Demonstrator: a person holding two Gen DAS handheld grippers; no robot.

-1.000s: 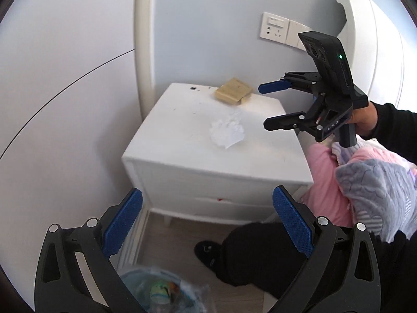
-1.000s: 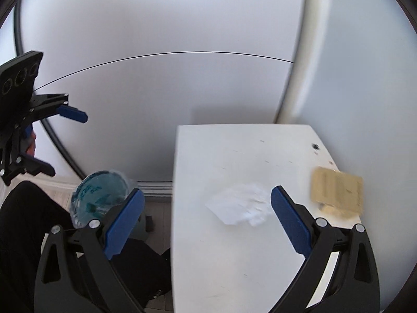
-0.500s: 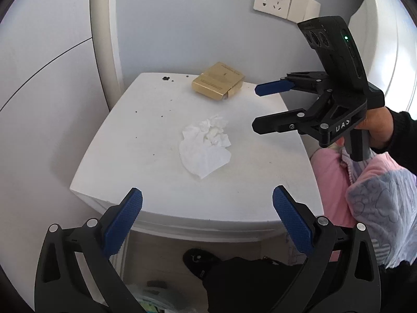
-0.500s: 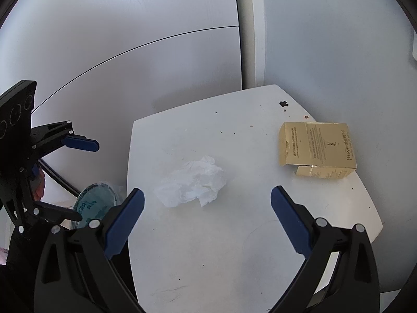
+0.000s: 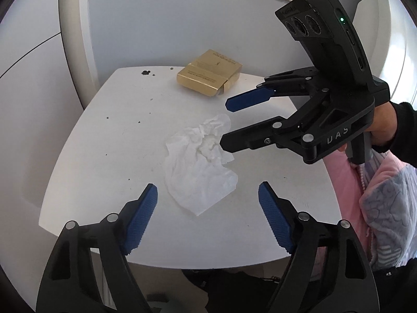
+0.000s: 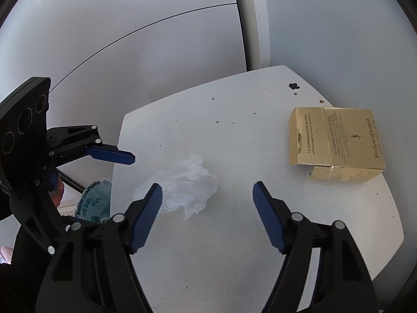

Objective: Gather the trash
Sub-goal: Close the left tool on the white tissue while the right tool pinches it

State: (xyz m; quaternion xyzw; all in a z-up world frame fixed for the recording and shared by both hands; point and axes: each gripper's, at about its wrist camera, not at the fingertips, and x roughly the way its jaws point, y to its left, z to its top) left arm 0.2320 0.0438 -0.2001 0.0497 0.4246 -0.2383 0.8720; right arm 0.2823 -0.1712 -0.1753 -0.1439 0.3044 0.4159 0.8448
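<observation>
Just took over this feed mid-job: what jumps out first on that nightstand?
A crumpled white tissue lies mid-top on the white nightstand, with both grippers converging on it: the right gripper is beside it, the left gripper just short of it, jaws of both closing with nothing gripped. At the back, near the wall, lies a gold carton with one end flap open, and dark crumbs are scattered across the top.

Both wrist views look steeply down, close, from opposite sides, sharing the nightstand top [image 5: 109,140].
</observation>
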